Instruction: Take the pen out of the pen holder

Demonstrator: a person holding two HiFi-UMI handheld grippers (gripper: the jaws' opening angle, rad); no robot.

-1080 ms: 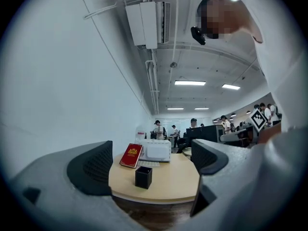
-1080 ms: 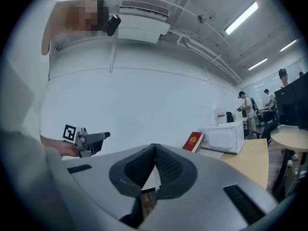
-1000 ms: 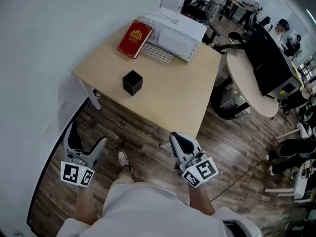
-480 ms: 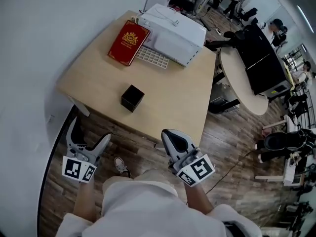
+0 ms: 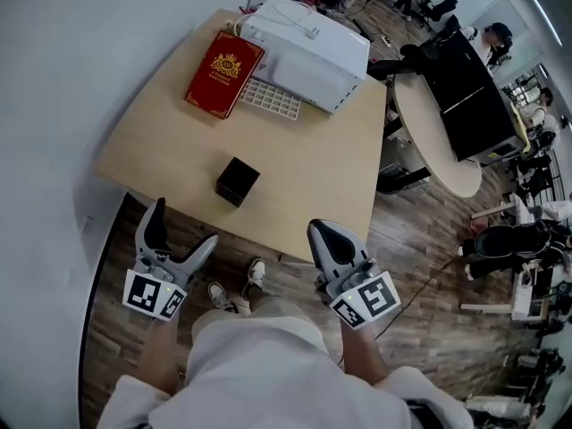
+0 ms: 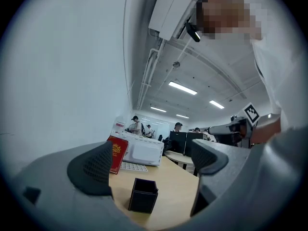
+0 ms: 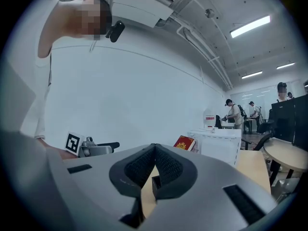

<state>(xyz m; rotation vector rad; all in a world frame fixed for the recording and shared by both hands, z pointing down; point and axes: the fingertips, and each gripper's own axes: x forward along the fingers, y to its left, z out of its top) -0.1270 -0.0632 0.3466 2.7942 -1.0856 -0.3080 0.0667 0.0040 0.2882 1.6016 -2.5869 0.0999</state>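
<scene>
One pen holder (image 5: 237, 181), centre frame; its inside too dark to read. Left gripper (image 5: 183, 229) gapes wide, empty; right gripper (image 5: 329, 239) pinched together, empty.

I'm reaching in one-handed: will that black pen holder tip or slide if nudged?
The pen holder looks small, hollow and boxy, so it is probably light and apt to slide on the smooth table. Its flat square base should resist tipping.

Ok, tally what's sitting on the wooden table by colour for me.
Red: 1, the book
White: 2, the boxy machine and the gridded tray
Black: 1, the pen holder
Total: 4
</scene>
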